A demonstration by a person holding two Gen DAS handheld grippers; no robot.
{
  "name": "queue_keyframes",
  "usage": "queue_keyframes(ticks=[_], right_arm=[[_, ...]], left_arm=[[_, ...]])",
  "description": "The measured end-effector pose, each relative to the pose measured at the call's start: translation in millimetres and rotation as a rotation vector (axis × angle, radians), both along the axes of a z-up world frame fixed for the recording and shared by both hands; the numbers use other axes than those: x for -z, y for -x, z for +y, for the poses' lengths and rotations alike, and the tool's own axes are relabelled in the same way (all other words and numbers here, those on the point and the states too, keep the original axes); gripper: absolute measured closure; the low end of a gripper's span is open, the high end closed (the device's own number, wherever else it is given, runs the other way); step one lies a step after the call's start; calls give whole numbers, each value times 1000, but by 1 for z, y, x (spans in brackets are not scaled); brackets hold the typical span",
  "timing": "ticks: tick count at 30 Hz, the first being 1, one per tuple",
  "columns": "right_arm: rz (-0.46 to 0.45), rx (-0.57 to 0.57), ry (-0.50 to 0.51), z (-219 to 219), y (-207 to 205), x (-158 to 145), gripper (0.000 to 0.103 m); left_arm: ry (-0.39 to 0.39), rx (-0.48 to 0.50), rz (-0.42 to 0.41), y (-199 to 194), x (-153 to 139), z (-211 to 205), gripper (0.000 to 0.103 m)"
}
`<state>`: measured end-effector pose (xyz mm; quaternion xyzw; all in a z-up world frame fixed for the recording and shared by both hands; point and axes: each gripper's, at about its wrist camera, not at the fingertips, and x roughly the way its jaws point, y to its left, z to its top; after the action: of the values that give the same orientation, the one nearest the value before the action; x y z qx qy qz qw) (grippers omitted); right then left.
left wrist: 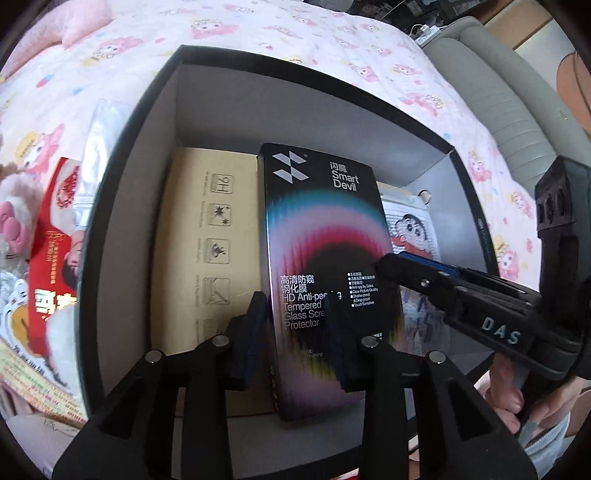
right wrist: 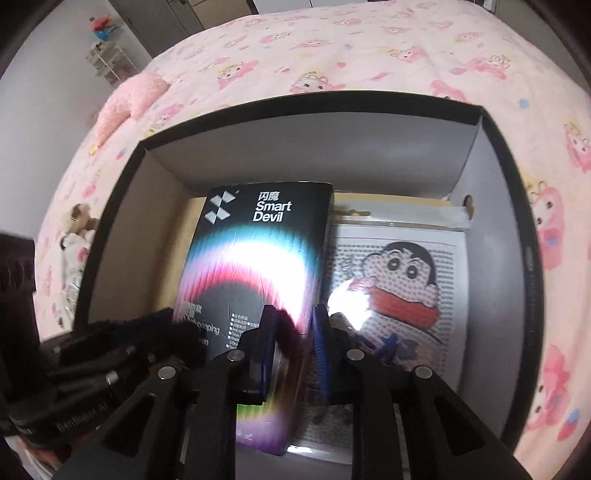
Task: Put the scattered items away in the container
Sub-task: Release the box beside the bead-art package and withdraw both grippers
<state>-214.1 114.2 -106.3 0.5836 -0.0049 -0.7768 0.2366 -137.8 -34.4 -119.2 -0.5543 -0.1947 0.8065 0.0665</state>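
Observation:
A black box (left wrist: 122,192) (right wrist: 122,206) with grey inner walls sits on the bed. Inside, a black Smart Devil screen-protector box (left wrist: 317,236) (right wrist: 255,254) stands tilted over a tan carton (left wrist: 199,243) and a bagged cartoon bead picture (left wrist: 413,229) (right wrist: 402,280). My left gripper (left wrist: 299,332) is shut on the Smart Devil box's lower end, one finger on each long edge. My right gripper (right wrist: 295,343) straddles that box's right edge with a small gap showing; in the left wrist view its fingers (left wrist: 406,266) reach in from the right, touching the box.
Left of the black box lie a red snack packet (left wrist: 55,236), a clear bag (left wrist: 99,140) and a plush toy (left wrist: 14,214) (right wrist: 79,229) on the pink cartoon bedsheet (left wrist: 258,33) (right wrist: 332,44). A grey chair (left wrist: 491,92) stands at the right; a pink cushion (right wrist: 129,96) at the left.

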Motion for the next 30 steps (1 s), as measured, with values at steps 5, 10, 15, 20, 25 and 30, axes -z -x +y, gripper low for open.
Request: queue_keyframes(ticks=[5,10,15,20,25,30], right_arm=[[2,14,78,13,-15,-1,85],[163,116,-5,43,-18,-28,85],[177,137,28,71,-18,-33,88],[190,143,21,58,-6,-29,89],[188,104,38,51,-8,-31,89],[108,49,4,40,-6,-17,89]], left_arm=[[12,-14,68,1,-23,2,67],[67,128,107,14,-34,51,68],[47,197,61,38,-20,98,75],[107,203,16,57,-5,125,81],[398,96,13,48,-6,127,80],[247,24,-23,42,-8,92,80]])
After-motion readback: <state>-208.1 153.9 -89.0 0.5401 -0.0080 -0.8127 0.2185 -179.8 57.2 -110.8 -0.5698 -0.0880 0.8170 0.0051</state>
